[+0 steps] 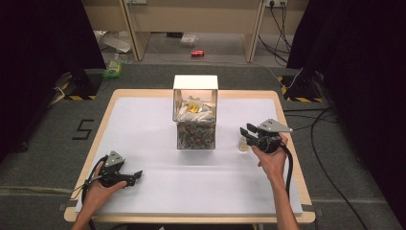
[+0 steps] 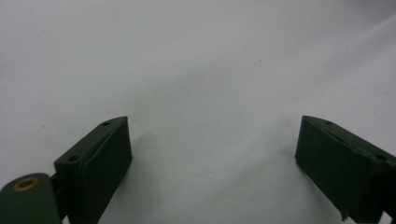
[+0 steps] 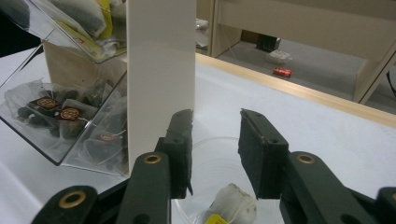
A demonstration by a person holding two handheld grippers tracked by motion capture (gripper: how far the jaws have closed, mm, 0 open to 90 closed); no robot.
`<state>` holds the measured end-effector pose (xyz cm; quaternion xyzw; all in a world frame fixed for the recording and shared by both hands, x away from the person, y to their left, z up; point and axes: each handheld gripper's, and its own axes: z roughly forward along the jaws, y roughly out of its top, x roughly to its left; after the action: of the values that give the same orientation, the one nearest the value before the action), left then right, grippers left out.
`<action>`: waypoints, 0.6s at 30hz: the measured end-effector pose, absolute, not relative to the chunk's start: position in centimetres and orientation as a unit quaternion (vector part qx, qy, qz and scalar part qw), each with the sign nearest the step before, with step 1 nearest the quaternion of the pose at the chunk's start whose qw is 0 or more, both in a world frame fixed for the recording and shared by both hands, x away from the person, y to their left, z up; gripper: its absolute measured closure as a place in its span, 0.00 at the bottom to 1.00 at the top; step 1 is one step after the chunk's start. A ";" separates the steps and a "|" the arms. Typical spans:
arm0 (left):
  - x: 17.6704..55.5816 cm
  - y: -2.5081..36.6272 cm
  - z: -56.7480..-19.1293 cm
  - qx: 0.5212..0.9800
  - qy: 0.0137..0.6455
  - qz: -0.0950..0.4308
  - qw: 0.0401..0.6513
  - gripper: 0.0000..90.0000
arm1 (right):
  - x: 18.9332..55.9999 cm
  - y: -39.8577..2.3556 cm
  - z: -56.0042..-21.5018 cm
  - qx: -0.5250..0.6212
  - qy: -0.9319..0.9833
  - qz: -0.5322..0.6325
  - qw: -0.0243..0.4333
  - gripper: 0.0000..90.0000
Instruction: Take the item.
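Fingers of the right gripper stand narrowly parted above a clear cup holding a tea bag, pressing on nothing; the cup's near rim is cut off at the bottom edge. Just beyond stands the clear dispenser box of tea bags mid-counter, its white side blocking the view, while the left gripper rests well apart with fingers wide and empty. Farther off, a red can lies on the floor.
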<state>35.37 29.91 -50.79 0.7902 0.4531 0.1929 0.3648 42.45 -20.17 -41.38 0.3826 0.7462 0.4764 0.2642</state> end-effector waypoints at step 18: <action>35.4 29.9 -50.8 0.790 0.453 0.193 0.365 0.11 | 42.1 -18.8 -40.9 0.379 0.750 0.476 0.260 0.59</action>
<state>35.37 29.91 -50.79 0.7902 0.4531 0.1930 0.3648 42.13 -18.85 -40.87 0.3792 0.7496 0.4764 0.2595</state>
